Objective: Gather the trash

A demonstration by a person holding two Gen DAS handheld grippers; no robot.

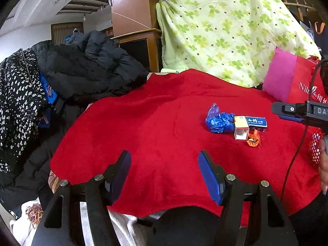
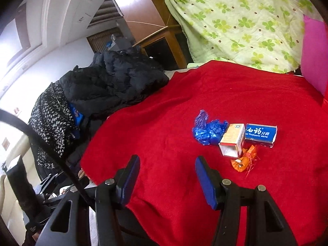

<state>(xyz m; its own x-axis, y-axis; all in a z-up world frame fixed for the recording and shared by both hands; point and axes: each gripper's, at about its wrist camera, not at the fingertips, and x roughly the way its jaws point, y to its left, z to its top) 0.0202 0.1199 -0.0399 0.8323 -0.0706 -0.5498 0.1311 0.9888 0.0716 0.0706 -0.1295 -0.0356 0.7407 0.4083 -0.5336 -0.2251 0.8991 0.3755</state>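
Observation:
Four pieces of trash lie close together on a red blanket (image 1: 155,123): a crumpled blue plastic wrapper (image 1: 219,121) (image 2: 208,132), a small orange-and-white carton (image 1: 241,128) (image 2: 232,140) with its open end facing me, a blue toothpaste box (image 1: 257,122) (image 2: 260,135), and a crumpled orange wrapper (image 1: 253,139) (image 2: 244,161). My left gripper (image 1: 165,164) is open and empty, low over the blanket's near edge, left of the trash. My right gripper (image 2: 167,169) is open and empty, short of the trash; it also shows in the left wrist view (image 1: 295,112), to the right of the trash.
A pile of black coats (image 1: 88,67) (image 2: 114,82) and a spotted garment (image 1: 18,102) lies along the blanket's left side. A green clover-print quilt (image 1: 231,28) (image 2: 246,22) stands behind. A pink and red bag (image 1: 287,80) sits at the right. A red mesh bag (image 1: 315,147) hangs by a hand.

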